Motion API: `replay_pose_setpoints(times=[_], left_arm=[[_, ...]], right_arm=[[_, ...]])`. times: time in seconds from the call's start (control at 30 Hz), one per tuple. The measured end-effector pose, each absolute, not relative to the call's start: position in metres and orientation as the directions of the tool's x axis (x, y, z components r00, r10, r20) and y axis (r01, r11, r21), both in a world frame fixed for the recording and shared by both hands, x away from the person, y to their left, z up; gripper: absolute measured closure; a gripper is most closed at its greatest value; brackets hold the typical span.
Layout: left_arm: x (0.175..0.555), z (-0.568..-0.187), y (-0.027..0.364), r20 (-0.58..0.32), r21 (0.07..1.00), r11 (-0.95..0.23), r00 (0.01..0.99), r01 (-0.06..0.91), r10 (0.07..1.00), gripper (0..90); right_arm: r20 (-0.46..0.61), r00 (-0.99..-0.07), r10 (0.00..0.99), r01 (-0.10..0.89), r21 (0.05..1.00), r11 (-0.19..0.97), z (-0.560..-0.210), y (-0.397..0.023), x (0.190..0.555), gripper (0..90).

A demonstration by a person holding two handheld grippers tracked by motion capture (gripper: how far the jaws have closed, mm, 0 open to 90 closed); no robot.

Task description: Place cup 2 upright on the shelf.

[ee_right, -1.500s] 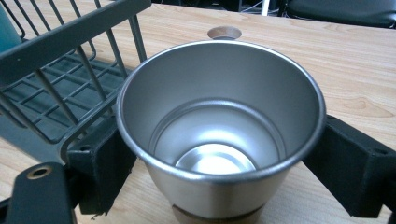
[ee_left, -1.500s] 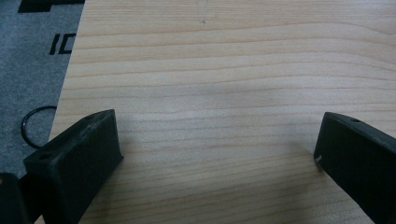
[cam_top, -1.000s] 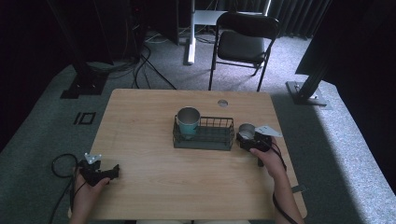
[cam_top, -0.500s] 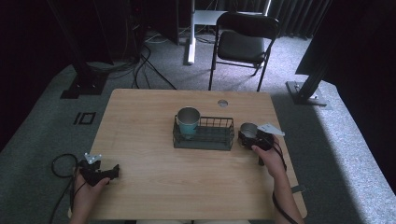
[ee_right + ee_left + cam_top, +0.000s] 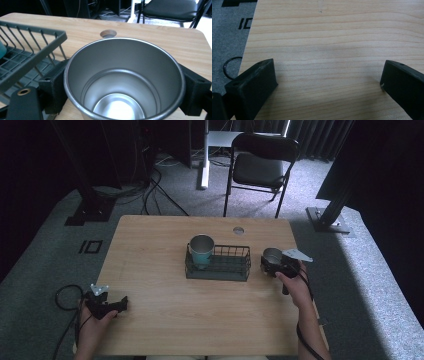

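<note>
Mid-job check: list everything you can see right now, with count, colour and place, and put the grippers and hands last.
Table: 1, light wood, centre.
Basket: 1, dark wire, mid-table.
Teal cup: 1, teal outside with metal inside, upright in basket's left end.
Steel cup: 1, silver, empty, just right of the basket, between the right gripper's jaws.
Table hole: 1, round, near far edge.
Chair: 1, black, beyond table.
Left gripper: 1, black, near-left corner, jaws wide apart over bare wood.
Right gripper: 1, black, clamping the steel cup.
Hands: 2, one on each gripper.
</note>
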State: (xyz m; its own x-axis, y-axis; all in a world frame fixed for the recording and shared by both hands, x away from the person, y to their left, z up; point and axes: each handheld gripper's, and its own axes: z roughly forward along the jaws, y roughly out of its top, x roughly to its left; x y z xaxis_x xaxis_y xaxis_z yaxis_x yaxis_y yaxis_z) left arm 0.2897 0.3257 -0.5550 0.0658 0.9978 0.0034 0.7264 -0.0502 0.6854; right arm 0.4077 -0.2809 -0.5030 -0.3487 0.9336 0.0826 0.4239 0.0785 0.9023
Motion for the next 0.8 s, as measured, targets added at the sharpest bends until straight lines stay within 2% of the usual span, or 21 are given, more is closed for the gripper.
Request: replay_pose_setpoints(times=[0.53, 0.8], left_arm=[[0.290, -0.555, 0.326, 0.003, 0.686, -0.050, 0.065, 0.726, 0.998, 0.9], [0.290, -0.555, 0.326, 0.003, 0.685, -0.050, 0.066, 0.727, 0.998, 0.9]], right_arm=[[0.068, -0.348, 0.935, 0.378, 0.923, 0.074, -0.461, -0.277, 0.405, 14.1], [0.060, -0.380, 0.923, 0.345, 0.935, 0.081, -0.440, -0.267, 0.405, 14.1]])
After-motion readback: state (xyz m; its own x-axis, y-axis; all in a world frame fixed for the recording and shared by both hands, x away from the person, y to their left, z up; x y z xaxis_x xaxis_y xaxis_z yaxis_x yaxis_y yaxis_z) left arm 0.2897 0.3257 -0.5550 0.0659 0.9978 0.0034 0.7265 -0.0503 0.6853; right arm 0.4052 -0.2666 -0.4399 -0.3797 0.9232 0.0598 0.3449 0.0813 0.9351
